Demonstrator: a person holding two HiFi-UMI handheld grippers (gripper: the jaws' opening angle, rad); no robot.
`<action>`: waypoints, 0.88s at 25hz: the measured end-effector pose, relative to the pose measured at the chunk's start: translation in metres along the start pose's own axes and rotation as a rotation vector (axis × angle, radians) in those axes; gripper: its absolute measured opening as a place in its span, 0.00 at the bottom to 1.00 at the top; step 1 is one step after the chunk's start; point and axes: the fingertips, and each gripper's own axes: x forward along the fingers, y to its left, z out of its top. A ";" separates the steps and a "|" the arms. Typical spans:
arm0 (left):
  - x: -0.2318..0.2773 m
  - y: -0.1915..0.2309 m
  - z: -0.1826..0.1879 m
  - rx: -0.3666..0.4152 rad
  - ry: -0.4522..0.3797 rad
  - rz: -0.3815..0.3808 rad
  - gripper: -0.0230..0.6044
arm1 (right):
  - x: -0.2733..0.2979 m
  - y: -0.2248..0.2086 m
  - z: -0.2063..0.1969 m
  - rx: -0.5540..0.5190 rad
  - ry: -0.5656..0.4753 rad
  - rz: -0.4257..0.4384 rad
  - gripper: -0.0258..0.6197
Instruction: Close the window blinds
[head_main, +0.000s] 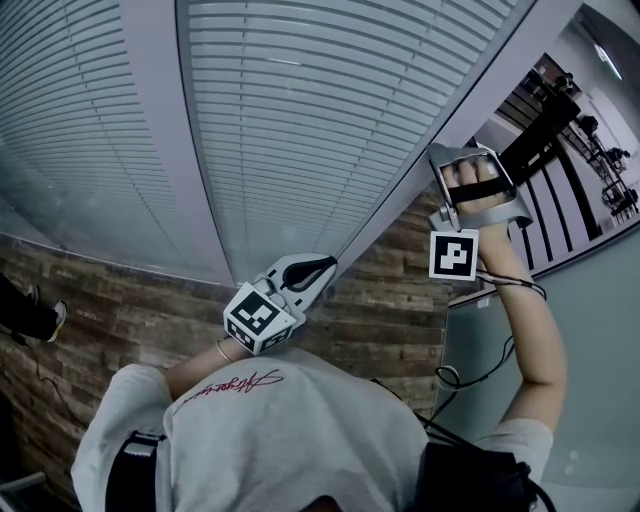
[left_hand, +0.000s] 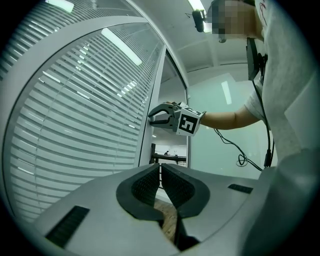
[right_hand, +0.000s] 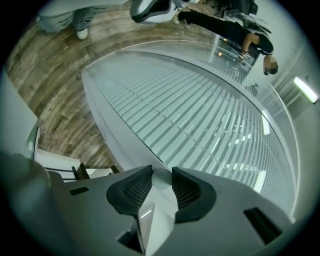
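Window blinds (head_main: 300, 120) everywhere, wood floor (head_main: 120, 320) below. Right gripper (right_hand: 161, 174) jaws are clamped on a pale rod (right_hand: 155, 215); left gripper (left_hand: 160, 169) jaws pinched together, nothing in them.

Head view, lower centre: a pale grey T-shirt (head_main: 300, 440) with short sleeves and red script lettering across it (too slanted to read). A thin band (head_main: 222, 351) circles the wrist at lower left. The left gripper (head_main: 318, 268) has a smooth grey shell and dark pads (left_hand: 145, 185), finely ribbed. Its marker cube (head_main: 258, 318) is white with black squares. At upper right, the right gripper (head_main: 465, 152) has the same build, with its own cube (head_main: 454, 254). A black cable (head_main: 490, 365) loops below it.
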 end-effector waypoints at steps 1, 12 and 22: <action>0.001 0.000 0.001 -0.002 0.001 0.001 0.07 | 0.000 -0.001 -0.001 -0.051 0.000 0.010 0.24; 0.003 0.002 0.006 -0.017 0.002 -0.002 0.07 | 0.003 0.001 -0.003 -0.332 0.019 0.101 0.24; -0.001 0.003 0.009 -0.005 0.003 0.001 0.07 | 0.004 -0.001 -0.008 -0.465 0.049 0.149 0.24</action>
